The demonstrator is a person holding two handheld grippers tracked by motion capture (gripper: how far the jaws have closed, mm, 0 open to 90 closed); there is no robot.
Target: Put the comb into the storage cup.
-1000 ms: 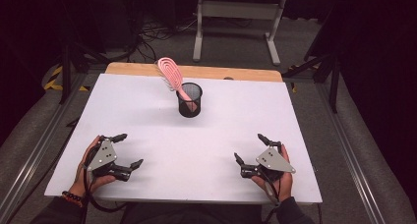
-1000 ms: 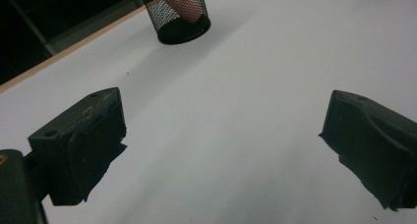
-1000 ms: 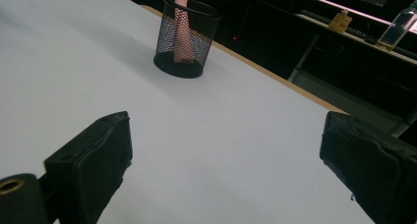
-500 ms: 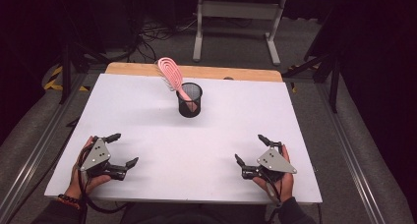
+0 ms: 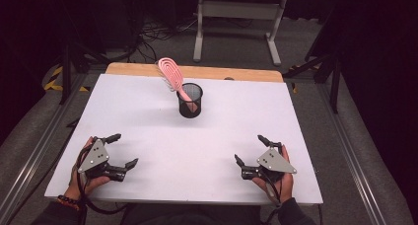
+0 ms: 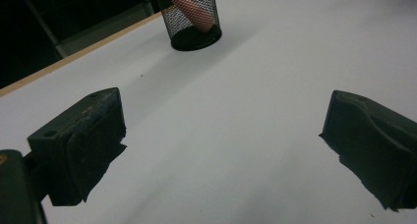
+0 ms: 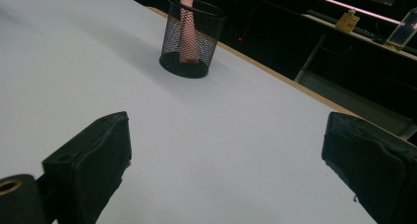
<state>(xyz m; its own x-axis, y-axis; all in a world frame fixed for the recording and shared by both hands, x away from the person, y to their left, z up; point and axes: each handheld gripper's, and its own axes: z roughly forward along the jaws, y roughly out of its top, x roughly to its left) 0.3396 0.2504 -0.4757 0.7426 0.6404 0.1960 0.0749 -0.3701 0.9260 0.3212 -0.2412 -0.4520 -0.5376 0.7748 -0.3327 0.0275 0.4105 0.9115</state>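
A black mesh cup (image 5: 190,100) stands on the white table (image 5: 148,116) a little behind its middle, and a pink slotted utensil (image 5: 171,72) leans out of it toward the back left. The cup (image 6: 193,18) appears far ahead in the left gripper view, and the cup (image 7: 190,38) with the pink handle (image 7: 187,30) inside appears in the right gripper view. My left gripper (image 5: 118,151) rests open near the front left edge, jaws wide apart with nothing between them. My right gripper (image 5: 250,149) rests open near the front right edge, also holding nothing.
A wooden strip (image 5: 197,72) runs along the table's back edge. Behind it stand a white metal frame (image 5: 236,22) and cables on the floor. Metal rails (image 5: 355,166) flank the table on both sides.
My left gripper has slid a little toward the front left edge. The right gripper, cup and utensil have stayed put.
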